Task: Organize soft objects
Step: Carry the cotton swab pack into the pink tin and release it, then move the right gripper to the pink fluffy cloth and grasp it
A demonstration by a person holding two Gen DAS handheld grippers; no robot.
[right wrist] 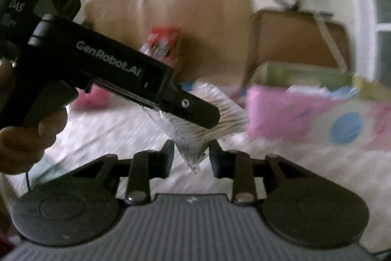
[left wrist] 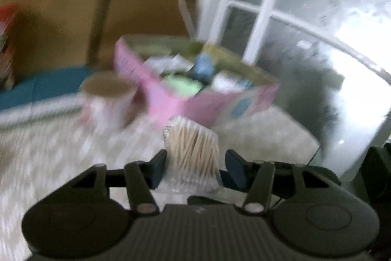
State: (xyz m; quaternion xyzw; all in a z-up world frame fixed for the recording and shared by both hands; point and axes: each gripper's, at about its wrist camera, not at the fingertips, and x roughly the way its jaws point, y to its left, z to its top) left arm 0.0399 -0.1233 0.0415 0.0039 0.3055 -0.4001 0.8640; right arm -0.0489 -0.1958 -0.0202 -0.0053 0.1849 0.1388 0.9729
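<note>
A clear plastic bag of cotton swabs (left wrist: 193, 153) sits between the fingers of my left gripper (left wrist: 195, 163), held above the bed. In the right wrist view the same bag (right wrist: 207, 124) hangs from the left gripper (right wrist: 193, 111), which reaches in from the left. My right gripper (right wrist: 191, 158) is open, its fingers either side of the bag's lower corner without closing on it. A pink and green box (left wrist: 195, 87) holding several soft items stands on the bed ahead; it also shows in the right wrist view (right wrist: 305, 109).
A roll with a cardboard core (left wrist: 107, 99) stands left of the box. A brown cardboard box (left wrist: 144, 21) stands behind, by a white-framed glass door (left wrist: 264, 6). A red packet (right wrist: 163, 45) and a pink item (right wrist: 92, 97) lie further back on the patterned bedspread (right wrist: 110, 126).
</note>
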